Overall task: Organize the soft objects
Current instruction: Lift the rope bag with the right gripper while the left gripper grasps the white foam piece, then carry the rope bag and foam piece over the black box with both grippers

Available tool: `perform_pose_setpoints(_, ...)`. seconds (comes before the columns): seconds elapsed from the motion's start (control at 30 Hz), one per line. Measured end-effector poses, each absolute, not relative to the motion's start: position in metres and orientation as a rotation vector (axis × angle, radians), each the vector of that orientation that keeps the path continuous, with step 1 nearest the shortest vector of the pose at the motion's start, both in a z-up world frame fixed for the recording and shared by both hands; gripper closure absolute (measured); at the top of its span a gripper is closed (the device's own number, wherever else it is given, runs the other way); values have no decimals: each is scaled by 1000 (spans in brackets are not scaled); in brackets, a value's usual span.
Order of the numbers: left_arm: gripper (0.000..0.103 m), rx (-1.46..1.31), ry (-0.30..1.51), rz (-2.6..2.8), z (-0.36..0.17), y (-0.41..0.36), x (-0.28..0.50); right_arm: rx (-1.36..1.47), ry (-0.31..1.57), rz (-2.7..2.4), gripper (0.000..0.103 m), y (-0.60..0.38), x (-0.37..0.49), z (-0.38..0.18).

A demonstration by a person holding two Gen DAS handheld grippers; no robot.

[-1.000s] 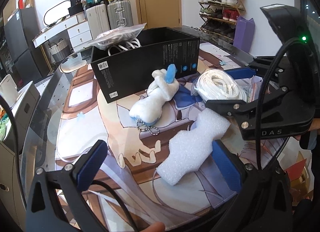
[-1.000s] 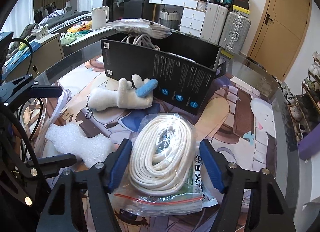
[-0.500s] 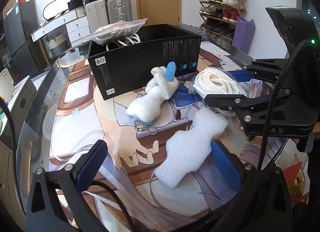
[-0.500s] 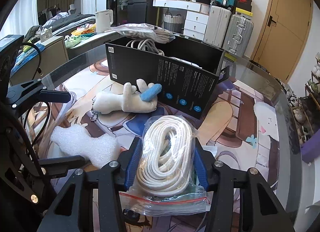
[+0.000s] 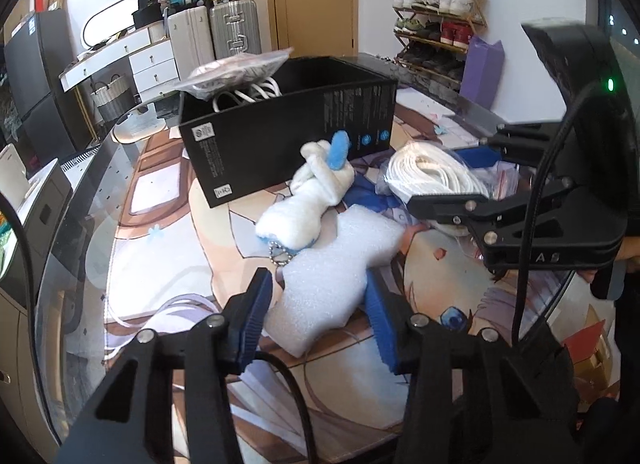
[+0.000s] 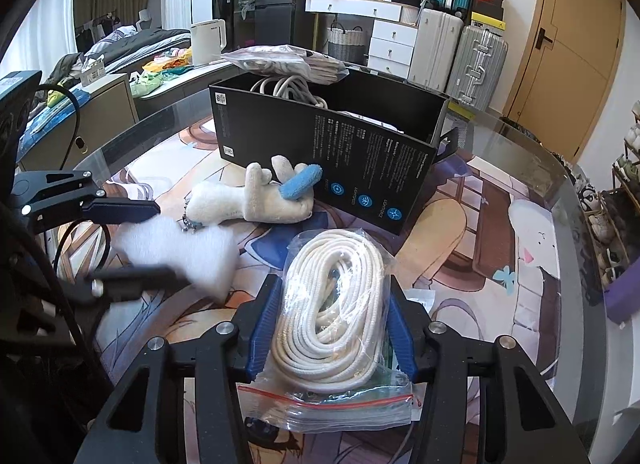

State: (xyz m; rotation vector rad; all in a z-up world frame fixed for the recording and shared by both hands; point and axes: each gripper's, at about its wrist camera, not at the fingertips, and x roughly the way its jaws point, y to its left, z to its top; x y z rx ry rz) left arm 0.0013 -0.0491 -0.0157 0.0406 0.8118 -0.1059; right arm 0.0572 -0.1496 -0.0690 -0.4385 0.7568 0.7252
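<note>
Left wrist view: I have the left gripper (image 5: 318, 312) around the near end of the white foam piece (image 5: 332, 272). One second ago its blue pads stood wide, well clear of the foam on both sides; now they are much closer together. The right pad (image 5: 380, 322) touches the foam's edge; I cannot tell whether the left pad touches it. I cannot tell whether the jaws have finished closing on it. The foam lies on the printed mat (image 5: 168, 248) toward the near edge of the tabletop, its far end just beside the white plush toy (image 5: 306, 200).

The plush lies between the foam and the black box (image 5: 288, 140), its blue part against the box's near wall. Its bead chain (image 5: 280, 256) rests at the foam's edge. The box stands toward the far edge of the tabletop and holds a coil of white cable topped by a clear plastic bag (image 5: 236, 74).

Right wrist view: the right gripper (image 6: 330, 324) pinches the bagged white rope (image 6: 334, 304) between its blue pads. One second ago the pads stood apart from the coil; now they press against both sides of the bag and the coil is narrower. The bag's red zip seal (image 6: 324, 400) hangs toward the camera. The bag sits right of the foam, near the box's right corner.

In this view the left gripper (image 6: 140, 240) shows at left, its lower finger blurred over the foam (image 6: 180, 248).
</note>
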Motion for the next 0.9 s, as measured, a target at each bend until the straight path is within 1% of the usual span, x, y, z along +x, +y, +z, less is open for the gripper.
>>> perform_pose_setpoints(0.2,59,11,781,-116,-7,-46,-2,-437,759,727,52,-151,57,-69)
perform_pose_setpoints(0.33,59,-15,774,-110,-4,-43,0,-454,768,740,42,-150,54,-70)
perform_pose_setpoints(0.4,59,-27,774,-107,-3,-41,1,-462,771,746,39,-148,53,-71)
perform_pose_setpoints(0.6,59,-69,759,-95,-1,-33,4,-496,762,749,39,-144,47,-74)
perform_pose_setpoints(0.73,59,-87,749,-89,1,-29,4,-497,747,764,50,-144,45,-73)
perform_pose_setpoints(0.83,59,-101,743,-79,2,-25,4,-482,741,771,57,-146,46,-73)
perform_pose_setpoints(0.9,59,-110,738,-75,4,-23,4,-478,735,774,60,-147,46,-71)
